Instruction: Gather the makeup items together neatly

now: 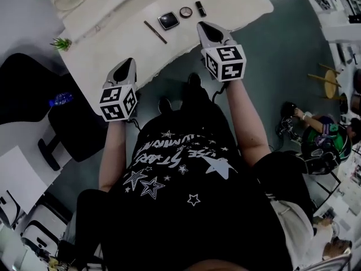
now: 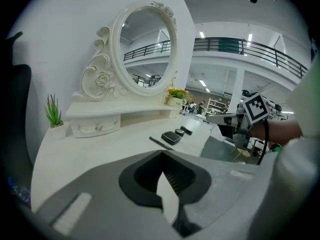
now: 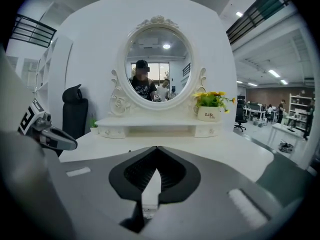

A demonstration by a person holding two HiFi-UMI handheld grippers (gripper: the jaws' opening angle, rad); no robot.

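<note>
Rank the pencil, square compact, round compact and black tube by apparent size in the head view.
Square compact: most area.
Pencil: longest, but thin.
Round compact and black tube: too alike to rank.

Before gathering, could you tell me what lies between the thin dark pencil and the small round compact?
A square black compact lies between the thin dark pencil and the small round compact, shown in the head view.

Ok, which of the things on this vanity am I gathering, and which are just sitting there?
To gather:
pencil
square compact
round compact
dark tube

Just sitting there:
small plant
mirror
flower pot
</note>
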